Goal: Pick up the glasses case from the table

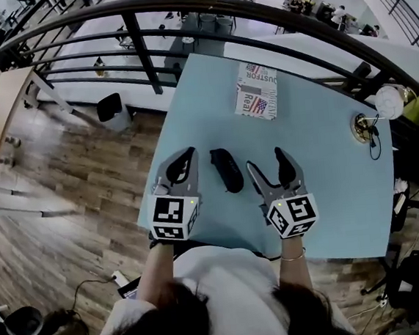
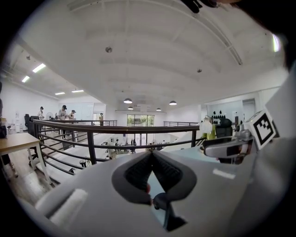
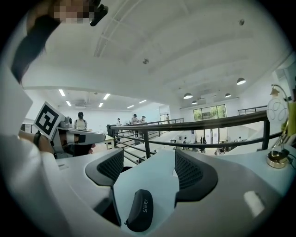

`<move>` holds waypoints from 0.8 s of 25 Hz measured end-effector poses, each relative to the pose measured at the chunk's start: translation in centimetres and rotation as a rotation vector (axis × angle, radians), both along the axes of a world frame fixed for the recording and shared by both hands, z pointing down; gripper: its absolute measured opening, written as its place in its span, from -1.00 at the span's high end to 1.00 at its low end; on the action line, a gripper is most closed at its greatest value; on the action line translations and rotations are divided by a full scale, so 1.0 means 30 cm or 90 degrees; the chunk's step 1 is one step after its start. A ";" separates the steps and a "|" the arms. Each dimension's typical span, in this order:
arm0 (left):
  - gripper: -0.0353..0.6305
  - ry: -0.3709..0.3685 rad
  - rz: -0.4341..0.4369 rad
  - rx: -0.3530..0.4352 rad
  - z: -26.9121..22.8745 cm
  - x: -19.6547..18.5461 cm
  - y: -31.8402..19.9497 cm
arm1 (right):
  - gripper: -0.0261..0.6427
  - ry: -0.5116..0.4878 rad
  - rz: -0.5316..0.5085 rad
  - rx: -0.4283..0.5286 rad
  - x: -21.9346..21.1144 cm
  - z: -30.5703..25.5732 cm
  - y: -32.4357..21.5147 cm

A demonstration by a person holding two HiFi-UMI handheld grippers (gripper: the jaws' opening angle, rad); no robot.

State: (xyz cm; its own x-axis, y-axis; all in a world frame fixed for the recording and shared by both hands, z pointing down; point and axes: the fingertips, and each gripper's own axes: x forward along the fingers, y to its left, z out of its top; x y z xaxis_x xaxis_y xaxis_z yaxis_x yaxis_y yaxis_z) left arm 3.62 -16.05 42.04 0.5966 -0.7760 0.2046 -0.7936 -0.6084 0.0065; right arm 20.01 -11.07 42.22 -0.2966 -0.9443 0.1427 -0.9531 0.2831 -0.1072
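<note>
Lining up the grab: my right tongs [image 1: 265, 159] gape wide, empty, just right of the glasses case [image 1: 227, 170] lying on the table [image 1: 322, 189]; my left tongs [image 1: 186, 158], pinched together and empty, sit just left of it. Next I'd straddle the case and squeeze.

Smooth, matt black glasses case [image 1: 227, 170] with a hard-looking shell. Pale blue table [image 1: 330, 195] with an even, matt top. Left gripper [image 1: 187, 155] and right gripper [image 1: 265, 159] in matt grey plastic, with dark, ribbed pads [image 3: 190, 170]. Dark metal railing [image 1: 179, 4]. Wood-plank floor [image 1: 71, 184].
</note>
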 end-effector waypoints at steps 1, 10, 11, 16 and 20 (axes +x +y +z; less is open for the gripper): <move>0.73 -0.001 -0.001 0.000 -0.004 -0.002 0.001 | -0.04 -0.002 0.000 -0.001 -0.003 -0.001 -0.002; 0.73 0.005 0.017 0.001 -0.012 0.015 -0.016 | -0.06 -0.003 0.004 -0.007 -0.022 0.000 -0.017; 0.73 0.004 0.017 0.001 -0.011 0.014 -0.020 | -0.06 -0.002 0.003 -0.008 -0.024 0.003 -0.019; 0.73 0.009 0.011 -0.004 0.004 0.002 -0.035 | -0.07 0.005 -0.006 -0.028 -0.035 0.042 -0.035; 0.73 0.013 0.004 -0.008 0.015 -0.016 -0.048 | -0.09 0.017 -0.024 -0.052 -0.062 0.085 -0.056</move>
State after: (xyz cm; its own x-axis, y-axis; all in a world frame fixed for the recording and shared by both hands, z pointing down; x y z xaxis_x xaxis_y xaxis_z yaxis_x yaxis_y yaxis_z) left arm 3.15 -17.49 42.50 0.6054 -0.7701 0.2013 -0.7896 -0.6129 0.0303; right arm 18.15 -12.77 44.77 -0.3269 -0.9174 0.2272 -0.9447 0.3104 -0.1059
